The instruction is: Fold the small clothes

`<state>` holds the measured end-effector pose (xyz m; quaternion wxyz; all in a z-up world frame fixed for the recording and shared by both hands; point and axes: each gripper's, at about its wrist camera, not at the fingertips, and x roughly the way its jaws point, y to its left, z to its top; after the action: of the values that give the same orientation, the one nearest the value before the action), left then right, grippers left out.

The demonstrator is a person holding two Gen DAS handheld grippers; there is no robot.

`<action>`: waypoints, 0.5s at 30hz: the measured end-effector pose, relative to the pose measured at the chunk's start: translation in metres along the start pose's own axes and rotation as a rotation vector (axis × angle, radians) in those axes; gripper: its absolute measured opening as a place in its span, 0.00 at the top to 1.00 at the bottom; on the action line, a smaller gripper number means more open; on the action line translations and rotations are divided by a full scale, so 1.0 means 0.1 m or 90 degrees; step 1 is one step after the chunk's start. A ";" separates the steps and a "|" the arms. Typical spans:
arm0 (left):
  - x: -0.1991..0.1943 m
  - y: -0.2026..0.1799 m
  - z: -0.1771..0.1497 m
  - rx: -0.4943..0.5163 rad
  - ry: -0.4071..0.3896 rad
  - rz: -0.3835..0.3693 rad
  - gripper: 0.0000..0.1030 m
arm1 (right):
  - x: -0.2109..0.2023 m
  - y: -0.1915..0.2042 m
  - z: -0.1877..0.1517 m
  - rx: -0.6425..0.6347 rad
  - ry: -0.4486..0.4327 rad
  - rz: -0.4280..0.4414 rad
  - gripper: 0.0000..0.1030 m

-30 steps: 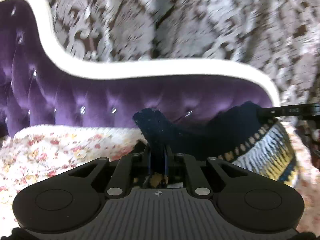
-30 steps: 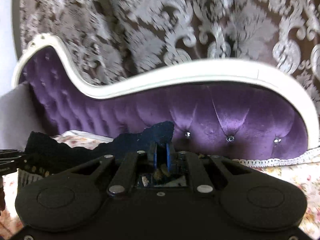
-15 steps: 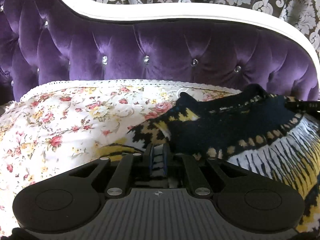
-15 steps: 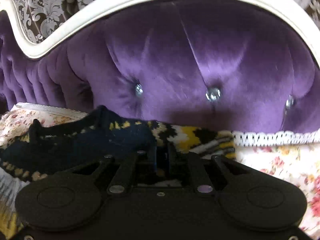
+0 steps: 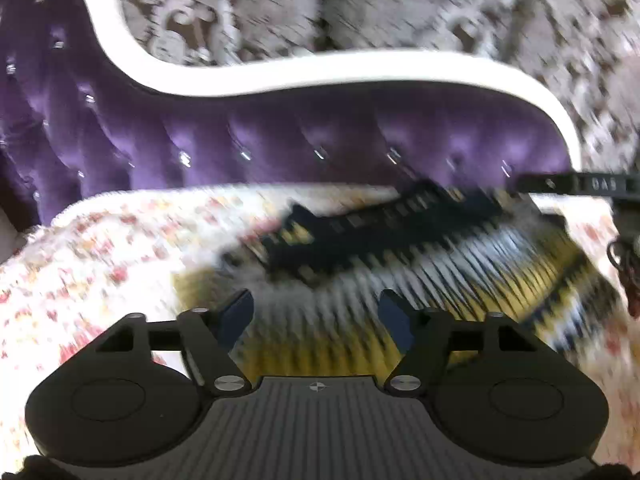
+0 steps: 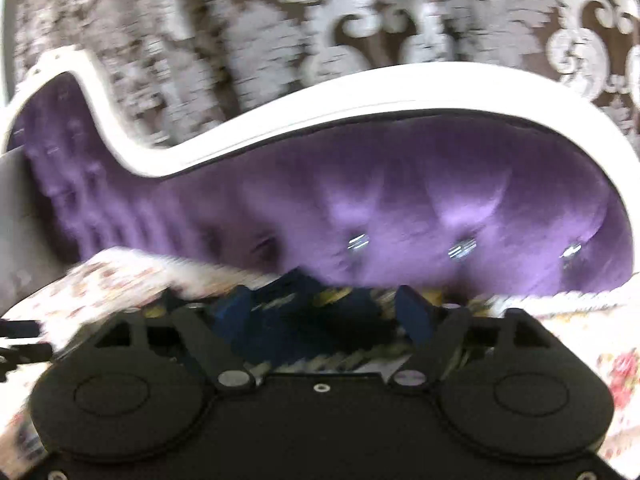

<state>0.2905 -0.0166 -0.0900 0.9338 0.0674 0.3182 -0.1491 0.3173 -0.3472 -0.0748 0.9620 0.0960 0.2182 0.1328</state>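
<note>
A small knitted sweater [image 5: 400, 256], navy with yellow and white pattern, lies on the floral sheet [image 5: 100, 248] of the sofa seat. My left gripper [image 5: 316, 312] is open above its near edge, nothing between the fingers. My right gripper [image 6: 324, 312] is open too, just over the sweater's navy part [image 6: 288, 332]. A finger of the right gripper [image 5: 576, 184] shows at the right edge of the left wrist view, beside the sweater's far corner. Both views are motion-blurred.
A tufted purple velvet sofa back [image 5: 280, 136] with a white curved frame [image 5: 320, 72] rises close behind the seat. Brown and silver damask wallpaper [image 6: 320, 20] lies behind it. A lace trim [image 6: 560, 300] edges the sheet at the back.
Both grippers carried the sweater down onto the seat, then opened and let go. Both views have tilted up and drawn back a little.
</note>
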 end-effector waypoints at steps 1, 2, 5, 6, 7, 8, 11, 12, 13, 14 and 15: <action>-0.01 -0.08 -0.07 0.016 0.006 0.001 0.31 | -0.05 0.09 -0.05 -0.009 0.013 0.012 0.14; -0.01 -0.17 -0.15 0.036 0.013 0.006 0.31 | -0.09 0.20 -0.11 -0.022 0.028 0.020 0.14; 0.01 -0.30 -0.32 0.075 0.039 0.024 0.29 | -0.18 0.48 -0.32 -0.082 0.079 0.037 0.12; 0.01 -0.30 -0.39 0.085 0.043 0.033 0.29 | -0.18 0.56 -0.40 -0.104 0.097 0.038 0.11; 0.00 -0.30 -0.45 0.095 0.048 0.045 0.29 | -0.19 0.63 -0.47 -0.131 0.114 0.032 0.11; 0.00 -0.28 -0.51 0.102 0.055 0.053 0.26 | -0.20 0.66 -0.54 -0.154 0.130 0.022 0.11; -0.06 -0.09 -0.62 0.065 0.057 0.051 0.17 | -0.25 0.59 -0.74 -0.210 0.184 -0.030 0.11; -0.08 -0.03 -0.64 0.049 0.062 0.049 0.16 | -0.24 0.55 -0.78 -0.220 0.198 -0.049 0.11; -0.09 0.05 -0.67 0.027 0.068 0.044 0.12 | -0.27 0.46 -0.81 -0.209 0.206 -0.062 0.07; -0.10 0.12 -0.70 0.008 0.073 0.043 0.07 | -0.29 0.36 -0.80 -0.180 0.208 -0.063 0.06; -0.12 0.16 -0.72 -0.005 0.074 0.041 0.06 | -0.33 0.24 -0.80 -0.144 0.214 -0.068 0.06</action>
<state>0.2454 0.0175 -0.1396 0.9183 0.0828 0.3702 -0.1136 0.2481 -0.3239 -0.1272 0.9224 -0.0480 0.3641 0.1194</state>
